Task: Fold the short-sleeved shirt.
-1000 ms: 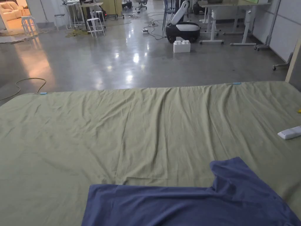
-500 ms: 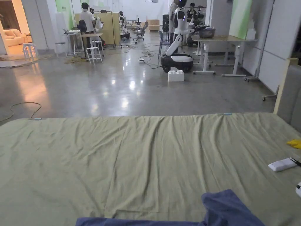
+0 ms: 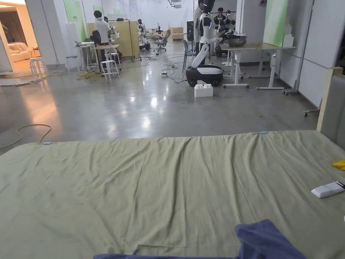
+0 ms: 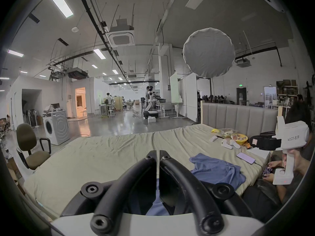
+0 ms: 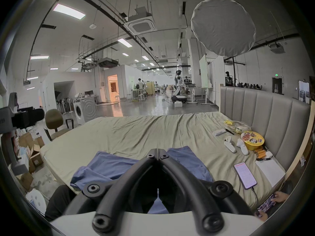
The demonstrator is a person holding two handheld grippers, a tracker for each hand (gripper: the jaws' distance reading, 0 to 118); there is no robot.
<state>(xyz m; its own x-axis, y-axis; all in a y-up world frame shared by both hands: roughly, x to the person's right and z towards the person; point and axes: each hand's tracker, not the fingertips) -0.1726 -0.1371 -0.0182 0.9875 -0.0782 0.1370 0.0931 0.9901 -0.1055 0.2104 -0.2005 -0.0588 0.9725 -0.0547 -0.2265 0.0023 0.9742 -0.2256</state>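
A blue short-sleeved shirt (image 3: pixel 266 241) lies loosely spread on the near part of a bed with a green sheet (image 3: pixel 161 182); one sleeve points toward the far side. In the left gripper view my left gripper (image 4: pixel 157 152) hovers above the shirt (image 4: pixel 216 170), jaws together with nothing between them. In the right gripper view my right gripper (image 5: pixel 157 152) is also shut and empty, held over the shirt (image 5: pixel 115 166). Each gripper view shows the other gripper at its edge: the right gripper (image 4: pixel 252 140) and the left gripper (image 5: pixel 40 116).
A white remote (image 3: pixel 327 189), two white controllers (image 5: pixel 230 144), a yellow bowl (image 5: pixel 253 140), a phone (image 5: pixel 244 175) and a white pad lie by the padded headboard (image 5: pixel 272 113). A seated person's hands (image 5: pixel 279 197) hold a phone at the bed's corner. An office chair (image 4: pixel 29 147) stands on the left.
The head camera has tilted upward, so the shirt sits lower in view and more of the room shows. The shirt itself has not visibly moved.
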